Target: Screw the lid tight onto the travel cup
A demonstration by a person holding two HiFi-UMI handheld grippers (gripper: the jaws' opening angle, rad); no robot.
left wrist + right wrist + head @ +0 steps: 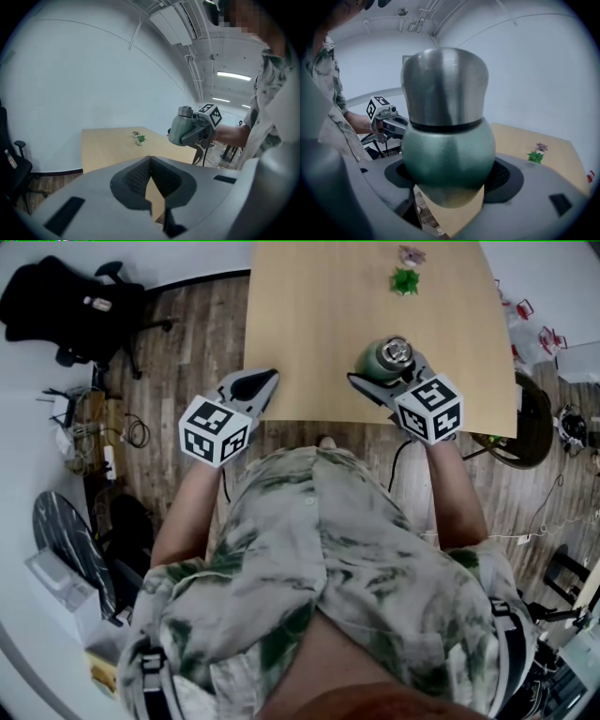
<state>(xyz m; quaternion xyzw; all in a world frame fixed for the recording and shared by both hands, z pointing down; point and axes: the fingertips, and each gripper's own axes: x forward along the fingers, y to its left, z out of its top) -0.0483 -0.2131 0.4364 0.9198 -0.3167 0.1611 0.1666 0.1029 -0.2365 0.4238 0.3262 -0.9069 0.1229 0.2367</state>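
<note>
In the right gripper view I see the right gripper [449,190] pinching the green travel cup [447,145] by its round belly, with the steel lid [444,84] sitting on it. The left gripper view shows what that one cannot: the left gripper [151,160] has its jaws pressed together on nothing, and the cup hangs raised over the near edge of the bench [108,145]. Only the head view shows me both grippers at once, well apart.
</note>
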